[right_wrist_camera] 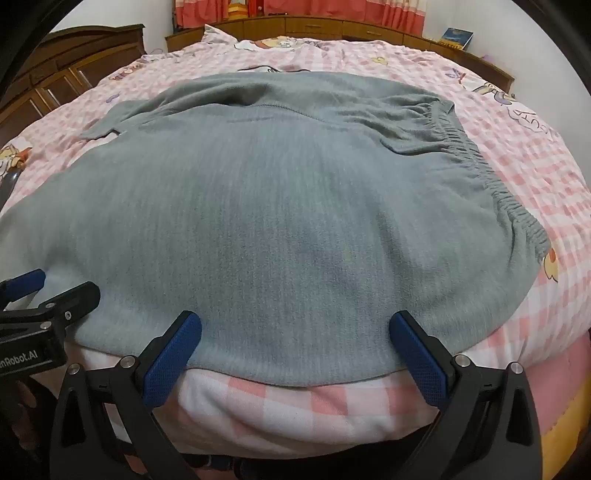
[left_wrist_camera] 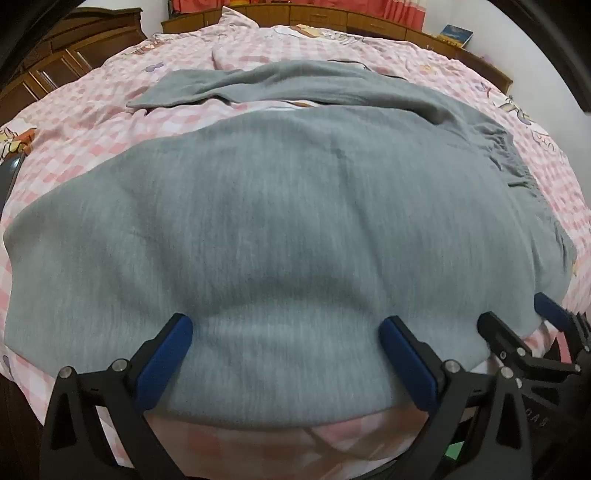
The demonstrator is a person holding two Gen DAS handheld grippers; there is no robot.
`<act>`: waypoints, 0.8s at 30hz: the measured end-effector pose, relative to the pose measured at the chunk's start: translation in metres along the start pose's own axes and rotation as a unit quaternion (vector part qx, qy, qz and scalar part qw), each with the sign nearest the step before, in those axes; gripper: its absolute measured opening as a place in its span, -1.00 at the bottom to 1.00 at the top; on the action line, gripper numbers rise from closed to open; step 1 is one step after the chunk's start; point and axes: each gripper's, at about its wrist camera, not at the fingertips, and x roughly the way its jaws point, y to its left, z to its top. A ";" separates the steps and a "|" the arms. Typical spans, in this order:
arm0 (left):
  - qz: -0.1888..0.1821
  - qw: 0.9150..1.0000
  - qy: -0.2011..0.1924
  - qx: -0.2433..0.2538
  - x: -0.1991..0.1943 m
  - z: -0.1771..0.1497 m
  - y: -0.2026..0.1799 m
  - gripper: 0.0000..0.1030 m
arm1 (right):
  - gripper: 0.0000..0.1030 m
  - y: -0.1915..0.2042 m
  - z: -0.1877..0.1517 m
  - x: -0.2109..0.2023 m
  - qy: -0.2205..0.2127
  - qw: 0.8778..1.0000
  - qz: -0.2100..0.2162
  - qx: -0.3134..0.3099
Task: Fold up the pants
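Grey fleece pants (left_wrist_camera: 288, 221) lie spread on the pink checked bed, one leg near me, the other leg (left_wrist_camera: 221, 86) farther back. The elastic waistband (right_wrist_camera: 491, 177) is at the right. My left gripper (left_wrist_camera: 288, 328) is open, its blue fingers resting at the near edge of the pants. My right gripper (right_wrist_camera: 295, 325) is open too, at the same near edge, closer to the waistband. Each gripper shows in the other's view: the right one at the far right of the left wrist view (left_wrist_camera: 524, 325), the left one at the far left of the right wrist view (right_wrist_camera: 48, 291).
The bed has a pink checked quilt (right_wrist_camera: 517, 155) with cartoon prints. A wooden headboard (right_wrist_camera: 295, 26) and red curtains are at the back. A dark wooden cabinet (right_wrist_camera: 66, 70) stands at the left. A blue book (right_wrist_camera: 457, 37) rests on the ledge at back right.
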 end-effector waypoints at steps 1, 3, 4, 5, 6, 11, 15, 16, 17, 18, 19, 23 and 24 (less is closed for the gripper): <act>-0.001 1.000 -0.003 -0.002 -0.001 -0.001 -0.001 0.99 | 1.00 0.001 0.001 0.001 0.002 1.000 -0.001 0.000; -0.003 1.000 -0.009 -0.003 -0.002 -0.005 -0.004 0.99 | 1.00 0.004 0.003 -0.005 -0.004 1.000 -0.003 0.003; -0.012 1.000 0.002 -0.010 -0.001 -0.004 -0.002 0.99 | 1.00 0.000 -0.001 -0.003 -0.008 1.000 -0.001 0.001; -0.012 1.000 0.011 -0.010 0.000 -0.002 -0.001 0.99 | 1.00 0.001 -0.002 -0.002 -0.009 1.000 0.000 0.001; -0.012 1.000 0.011 -0.009 0.000 -0.002 -0.001 0.99 | 1.00 0.001 -0.002 -0.004 -0.010 1.000 0.001 0.001; -0.010 1.000 0.009 -0.008 0.000 -0.003 -0.003 0.99 | 1.00 -0.005 -0.005 -0.006 -0.031 0.999 0.015 0.013; -0.012 1.000 0.012 -0.005 0.000 0.001 0.001 0.99 | 1.00 -0.004 -0.005 -0.004 -0.032 0.999 0.008 0.009; -0.012 1.000 0.011 -0.005 0.000 0.000 0.000 0.99 | 1.00 -0.003 -0.006 -0.004 -0.035 0.999 0.006 0.008; -0.012 1.000 0.011 -0.004 0.001 0.000 0.000 0.99 | 1.00 -0.003 -0.007 -0.004 -0.040 0.999 0.006 0.007; -0.012 1.000 0.011 -0.002 0.000 0.000 0.000 0.99 | 1.00 -0.003 -0.008 -0.004 -0.043 0.999 0.005 0.005; -0.012 1.000 0.010 -0.001 0.000 0.000 0.000 0.99 | 1.00 -0.003 -0.009 -0.003 -0.043 0.999 0.003 0.003; -0.009 1.000 0.008 0.000 0.000 -0.001 0.000 0.99 | 1.00 -0.002 -0.009 -0.003 -0.044 0.999 0.000 -0.001; -0.008 1.000 0.007 0.000 0.000 -0.001 -0.001 0.99 | 1.00 -0.002 -0.009 -0.003 -0.044 0.999 0.001 -0.001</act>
